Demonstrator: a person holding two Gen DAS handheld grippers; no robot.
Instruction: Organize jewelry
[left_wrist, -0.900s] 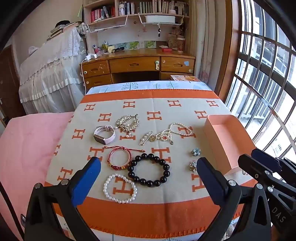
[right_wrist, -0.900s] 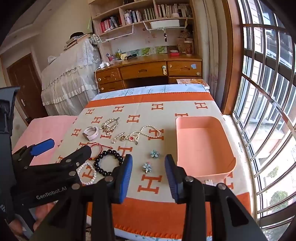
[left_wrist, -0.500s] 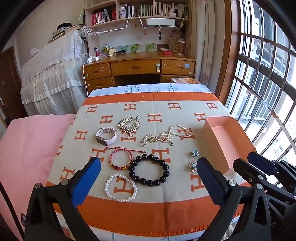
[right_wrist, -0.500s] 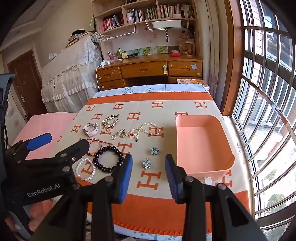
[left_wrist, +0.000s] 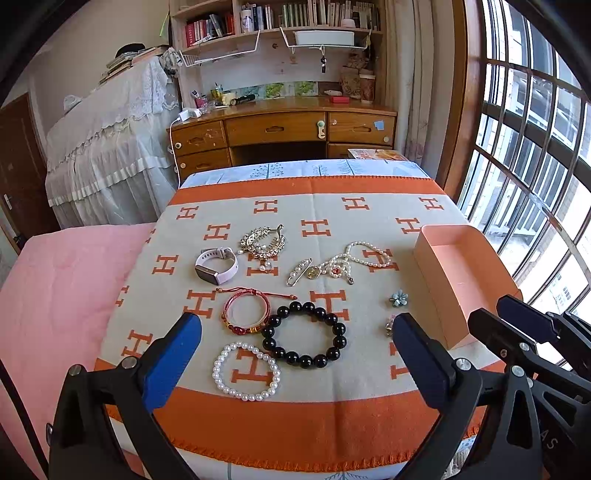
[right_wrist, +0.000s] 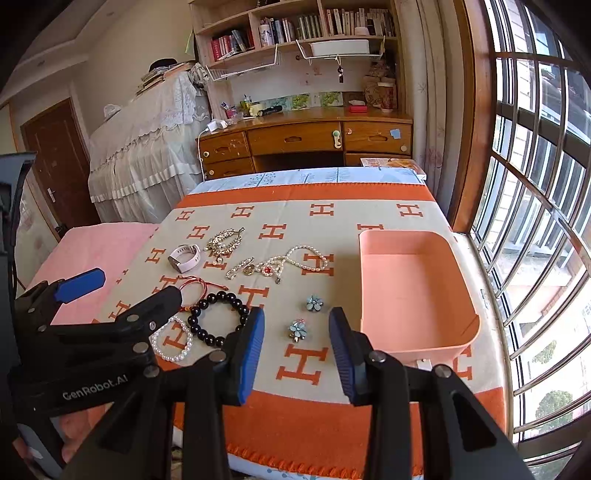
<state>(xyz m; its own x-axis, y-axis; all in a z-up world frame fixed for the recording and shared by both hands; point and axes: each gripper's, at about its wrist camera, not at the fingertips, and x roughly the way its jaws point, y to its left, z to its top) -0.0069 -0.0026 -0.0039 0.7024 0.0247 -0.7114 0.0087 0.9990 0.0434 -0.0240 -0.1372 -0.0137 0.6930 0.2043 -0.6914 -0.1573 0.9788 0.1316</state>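
Observation:
Jewelry lies on an orange-and-beige blanket (left_wrist: 317, 413): a black bead bracelet (left_wrist: 304, 335), a white pearl bracelet (left_wrist: 246, 371), a red cord bracelet (left_wrist: 245, 311), a pale watch (left_wrist: 216, 265), a gold ornament (left_wrist: 263, 242), a pearl necklace (left_wrist: 354, 258), a pin (left_wrist: 299, 271) and two blue flower pieces (right_wrist: 314, 302) (right_wrist: 297, 329). An empty pink box (right_wrist: 413, 291) stands at the right. My left gripper (left_wrist: 297, 360) is open wide and empty, held above the bracelets. My right gripper (right_wrist: 296, 350) is open and empty, just before the nearer flower piece.
A pink bedcover (left_wrist: 55, 291) lies left of the blanket. A wooden desk (left_wrist: 284, 136) with shelves stands beyond the bed. A barred window (right_wrist: 535, 221) runs along the right. The left gripper shows in the right wrist view (right_wrist: 92, 321).
Both grippers have drawn back and risen slightly, so the jewelry sits a little farther away in both views. Neither has taken hold of anything.

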